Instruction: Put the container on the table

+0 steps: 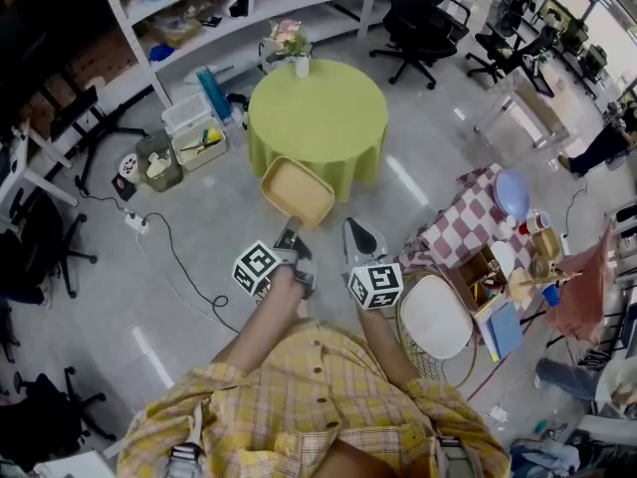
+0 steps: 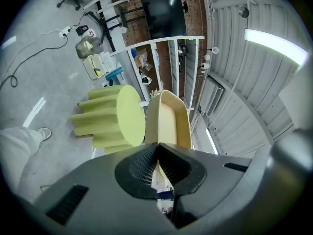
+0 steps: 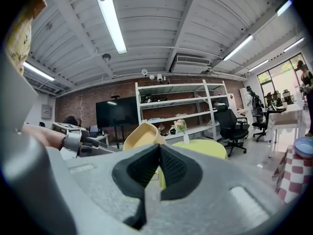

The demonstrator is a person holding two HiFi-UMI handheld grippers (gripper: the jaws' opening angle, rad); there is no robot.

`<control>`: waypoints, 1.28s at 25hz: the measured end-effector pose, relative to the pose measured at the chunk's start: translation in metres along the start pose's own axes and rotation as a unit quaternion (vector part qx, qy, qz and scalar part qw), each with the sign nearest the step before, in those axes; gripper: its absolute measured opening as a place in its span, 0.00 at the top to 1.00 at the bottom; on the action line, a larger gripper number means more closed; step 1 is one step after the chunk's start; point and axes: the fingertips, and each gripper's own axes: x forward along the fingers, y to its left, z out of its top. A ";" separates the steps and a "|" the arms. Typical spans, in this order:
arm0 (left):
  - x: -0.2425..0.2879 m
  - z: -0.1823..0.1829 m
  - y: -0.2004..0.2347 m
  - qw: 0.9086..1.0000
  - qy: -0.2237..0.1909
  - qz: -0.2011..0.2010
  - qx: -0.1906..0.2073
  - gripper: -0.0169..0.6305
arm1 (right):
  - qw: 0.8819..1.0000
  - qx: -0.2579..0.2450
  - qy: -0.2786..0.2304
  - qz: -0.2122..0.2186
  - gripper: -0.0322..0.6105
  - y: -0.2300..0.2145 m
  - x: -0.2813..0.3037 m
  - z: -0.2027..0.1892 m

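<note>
Where the container [image 1: 297, 189] hangs, head view: just ahead of the left claw [image 1: 290, 237], which clamps its near rim; table [image 1: 318, 118] beyond.
Left claw, left gripper view: clenched on the thin rim; container looks like light, stiff plastic, apt to tip from a one-edge hold.
Right claw [image 3: 159, 153], right gripper view: closed on nothing; could steady the opposite rim.
Hard to tell: whether the container overhangs the table.

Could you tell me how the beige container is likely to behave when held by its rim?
The beige container looks empty and thin-walled, so probably light and fairly stiff. Pinched at one rim edge by the left gripper, it may pivot or swing.
</note>
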 end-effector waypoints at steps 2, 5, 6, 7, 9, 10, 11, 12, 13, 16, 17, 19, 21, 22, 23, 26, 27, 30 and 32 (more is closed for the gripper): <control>0.020 0.009 0.002 1.000 0.002 0.002 -0.005 0.95 | 1.000 0.001 0.002 0.000 0.95 -0.010 0.020 0.001; 0.049 0.023 0.005 1.000 0.006 0.011 -0.014 0.95 | 1.000 0.005 0.008 -0.002 0.95 -0.025 0.049 0.007; 0.058 0.030 0.004 1.000 0.006 0.013 -0.014 0.95 | 1.000 0.006 0.009 -0.002 0.95 -0.029 0.059 0.010; 0.068 0.036 0.002 1.000 0.006 0.014 -0.013 0.95 | 1.000 0.006 0.010 -0.002 0.95 -0.033 0.069 0.014; 0.085 0.048 -0.004 1.000 0.008 0.015 -0.011 0.95 | 1.000 0.008 0.011 -0.002 0.95 -0.041 0.089 0.022; 0.093 0.052 -0.007 1.000 0.010 0.016 -0.009 0.95 | 1.000 0.009 0.011 -0.002 0.95 -0.044 0.098 0.026; 0.100 0.056 -0.009 1.000 0.013 0.016 -0.007 0.95 | 1.000 0.010 0.011 -0.002 0.95 -0.047 0.108 0.029; 0.107 0.061 -0.011 1.000 0.016 0.017 -0.007 0.95 | 1.000 0.011 0.010 -0.003 0.95 -0.049 0.117 0.032; 0.114 0.067 -0.012 1.000 0.017 0.018 -0.007 0.95 | 1.000 0.011 0.010 -0.002 0.95 -0.050 0.127 0.036; 0.135 0.089 -0.016 1.000 0.014 0.018 -0.011 0.95 | 1.000 0.011 0.010 -0.002 0.95 -0.053 0.153 0.045; 0.143 0.096 -0.017 1.000 0.013 0.017 -0.011 0.95 | 1.000 0.012 0.012 -0.002 0.95 -0.055 0.161 0.048; 0.159 0.108 -0.019 1.000 0.014 0.016 -0.013 0.95 | 1.000 0.012 0.014 -0.005 0.95 -0.061 0.177 0.052; 0.173 0.116 -0.019 1.000 0.018 0.016 -0.014 0.95 | 1.000 0.011 0.014 -0.010 0.95 -0.067 0.191 0.055; 0.180 0.120 -0.020 1.000 0.021 0.016 -0.014 0.95 | 1.000 0.010 0.014 -0.012 0.95 -0.070 0.198 0.057; 0.187 0.124 -0.020 0.999 0.023 0.016 -0.014 0.95 | 1.000 0.009 0.014 -0.015 0.95 -0.072 0.206 0.059; 0.205 0.135 -0.021 0.999 0.031 0.018 -0.012 0.95 | 1.000 0.009 0.015 -0.022 0.95 -0.080 0.224 0.063; 0.211 0.138 -0.022 0.999 0.034 0.018 -0.010 0.95 | 1.000 0.009 0.015 -0.026 0.95 -0.084 0.229 0.064; 0.227 0.146 -0.021 0.999 0.039 0.018 -0.007 0.95 | 0.999 0.008 0.017 -0.032 0.95 -0.091 0.242 0.067; 0.234 0.150 -0.019 0.999 0.040 0.020 -0.008 0.95 | 0.999 0.009 0.019 -0.035 0.95 -0.095 0.248 0.067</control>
